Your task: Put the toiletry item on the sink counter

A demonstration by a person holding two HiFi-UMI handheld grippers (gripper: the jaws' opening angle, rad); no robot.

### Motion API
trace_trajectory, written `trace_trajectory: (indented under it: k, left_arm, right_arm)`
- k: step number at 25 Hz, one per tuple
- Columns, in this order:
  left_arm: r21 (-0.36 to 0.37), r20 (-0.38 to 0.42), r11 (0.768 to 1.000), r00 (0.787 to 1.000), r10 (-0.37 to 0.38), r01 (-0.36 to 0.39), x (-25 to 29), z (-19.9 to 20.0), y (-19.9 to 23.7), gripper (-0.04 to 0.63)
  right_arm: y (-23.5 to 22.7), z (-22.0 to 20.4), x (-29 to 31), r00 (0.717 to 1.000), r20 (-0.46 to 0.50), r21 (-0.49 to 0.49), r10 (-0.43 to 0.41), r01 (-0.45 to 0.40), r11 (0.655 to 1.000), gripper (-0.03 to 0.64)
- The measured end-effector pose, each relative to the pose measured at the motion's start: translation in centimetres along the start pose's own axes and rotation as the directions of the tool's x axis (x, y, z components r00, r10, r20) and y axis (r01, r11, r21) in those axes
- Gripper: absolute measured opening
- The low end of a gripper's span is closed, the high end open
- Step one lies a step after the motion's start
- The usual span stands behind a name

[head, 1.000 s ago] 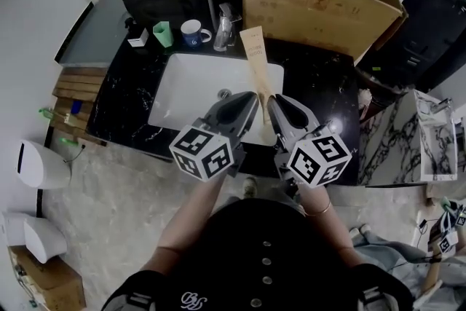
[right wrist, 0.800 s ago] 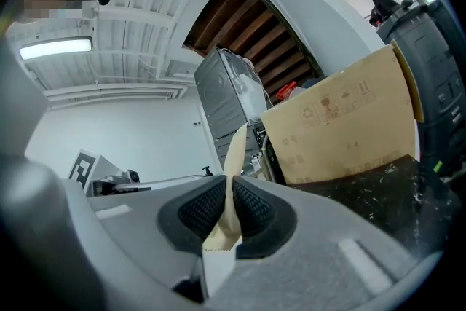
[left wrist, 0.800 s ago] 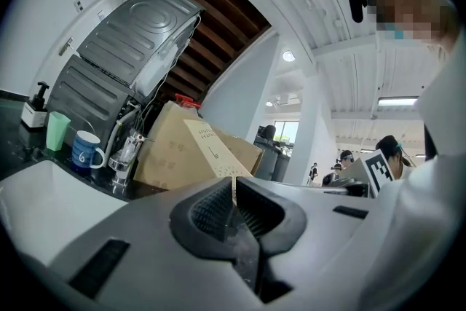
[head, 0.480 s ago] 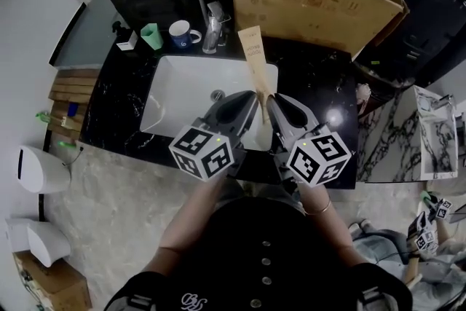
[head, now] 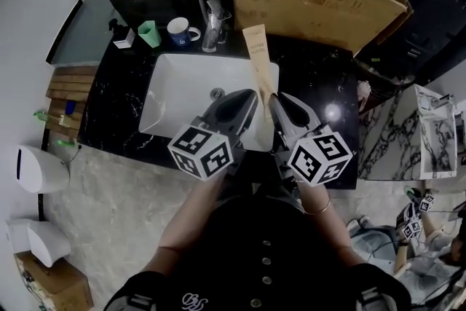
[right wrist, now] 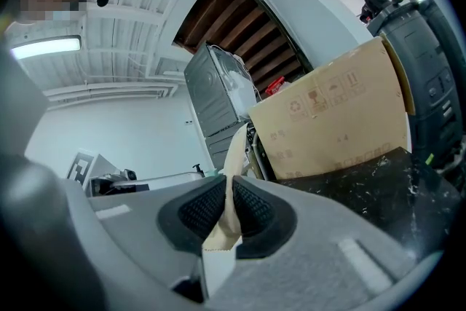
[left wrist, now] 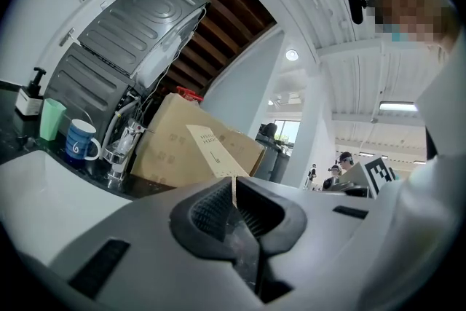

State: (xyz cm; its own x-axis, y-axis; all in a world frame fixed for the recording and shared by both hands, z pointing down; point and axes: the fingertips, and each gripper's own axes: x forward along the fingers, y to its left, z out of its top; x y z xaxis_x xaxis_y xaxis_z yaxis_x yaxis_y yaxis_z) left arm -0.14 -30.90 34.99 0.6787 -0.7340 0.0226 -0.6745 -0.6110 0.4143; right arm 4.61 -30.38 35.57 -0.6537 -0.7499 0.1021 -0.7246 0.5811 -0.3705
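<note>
A long flat tan packet [head: 258, 58] with dark print, the toiletry item, is held over the right edge of the white sink basin [head: 182, 95]. Both grippers clamp its near end side by side. My left gripper [head: 253, 95] is shut on it, and in the left gripper view the packet [left wrist: 211, 151] rises edge-on from between the ribbed pads of that gripper [left wrist: 234, 192]. My right gripper [head: 274, 100] is shut on it too. In the right gripper view the packet [right wrist: 237, 147] is squeezed between the pads of that gripper [right wrist: 228, 186]. The black marble counter [head: 320, 84] lies to the right.
A large open cardboard box [head: 313, 0] stands at the counter's back right. Along the back left are a blue mug [head: 178, 31], a green cup [head: 148, 33], a glass by the tap [head: 212, 25] and a small soap dispenser [head: 124, 38]. A washing machine stands behind.
Both grippers, with the packet between them, have shifted a little to the right over the sink. Both grips look the same.
</note>
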Motion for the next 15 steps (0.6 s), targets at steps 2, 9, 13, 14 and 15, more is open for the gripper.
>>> trace_trajectory:
  k: [2, 9, 13, 14, 15]
  left_arm:
    - [-0.011, 0.001, 1.000, 1.000, -0.002, 0.002, 0.1, 0.1, 0.4, 0.023]
    - [-0.030, -0.024, 0.999, 0.999, -0.030, 0.030, 1.1, 0.6, 2.3, 0.023]
    - [-0.050, -0.035, 0.998, 0.999, -0.041, 0.040, 2.0, 1.1, 3.6, 0.023]
    - [-0.053, -0.039, 0.998, 0.998, -0.043, 0.041, 2.2, 1.2, 4.0, 0.023]
    - [-0.056, -0.044, 0.997, 0.998, -0.046, 0.044, 2.4, 1.2, 4.3, 0.023]
  right_arm:
    - [0.0, -0.1, 0.5, 1.000, -0.004, 0.001, -0.001, 0.002, 1.000, 0.031]
    - [-0.4, 0.1, 3.0, 1.000, -0.007, 0.016, -0.027, 0.027, 1.000, 0.031]
    - [-1.1, 0.1, 4.3, 0.998, -0.023, 0.033, -0.053, 0.054, 0.998, 0.031]
    - [-1.3, 0.1, 4.6, 0.998, -0.028, 0.036, -0.059, 0.060, 0.998, 0.031]
    - [-1.5, 0.1, 4.9, 0.997, -0.031, 0.039, -0.064, 0.066, 0.997, 0.031]
